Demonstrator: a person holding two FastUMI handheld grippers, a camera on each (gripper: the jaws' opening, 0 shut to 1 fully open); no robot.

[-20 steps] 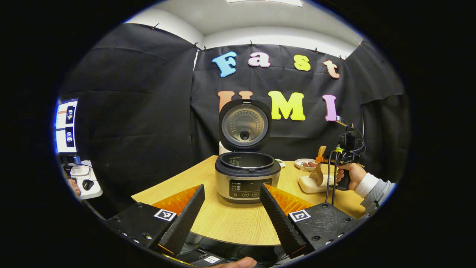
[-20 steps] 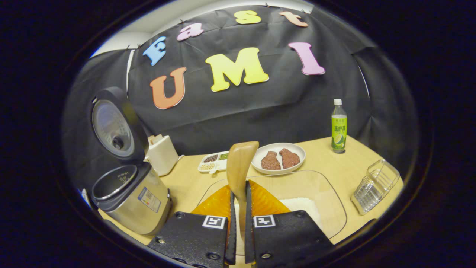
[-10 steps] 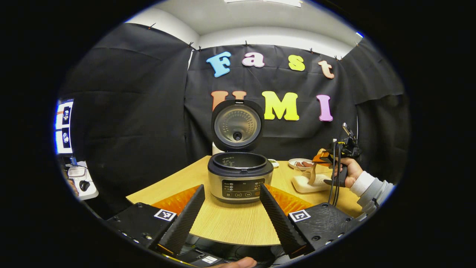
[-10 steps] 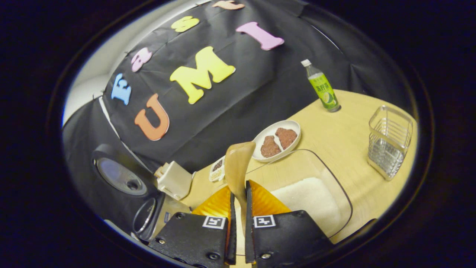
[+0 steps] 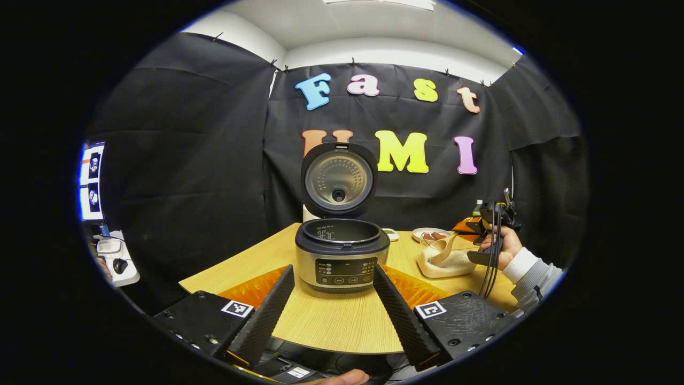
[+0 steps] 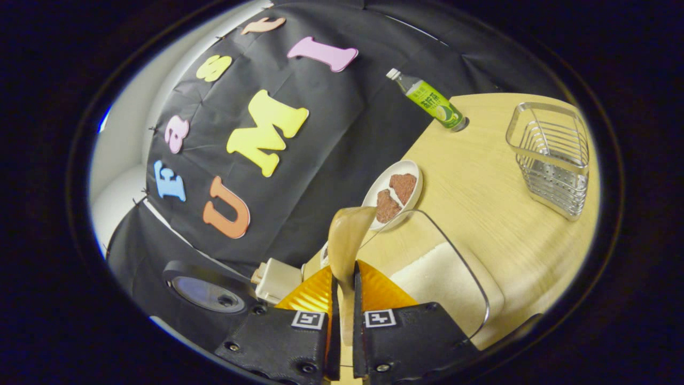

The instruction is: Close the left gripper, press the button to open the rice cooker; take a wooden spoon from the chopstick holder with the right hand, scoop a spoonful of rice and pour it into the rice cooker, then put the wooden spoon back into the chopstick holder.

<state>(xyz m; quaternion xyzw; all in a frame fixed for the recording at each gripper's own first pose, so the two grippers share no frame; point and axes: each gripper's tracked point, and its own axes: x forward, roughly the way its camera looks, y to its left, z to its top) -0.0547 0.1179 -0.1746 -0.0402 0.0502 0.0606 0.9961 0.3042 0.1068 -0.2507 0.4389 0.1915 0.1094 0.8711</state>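
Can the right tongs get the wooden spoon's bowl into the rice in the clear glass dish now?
Probably yes: right tongs grip wooden spoon just above open clear glass dish; nothing covers the rice.

Even overhead lighting, strong fisheye distortion in both views.

A ceiling panel (image 5: 380,3) lights the left gripper view evenly; the table (image 5: 331,321) is bright, shadows beneath the rice cooker (image 5: 341,251) soft, its raised lid showing mild glare. Straight edges bow toward the rims. In the right gripper view, tilted, the wooden spoon (image 6: 346,240) close to the lens is slightly soft; the wire basket (image 6: 553,152) glints.
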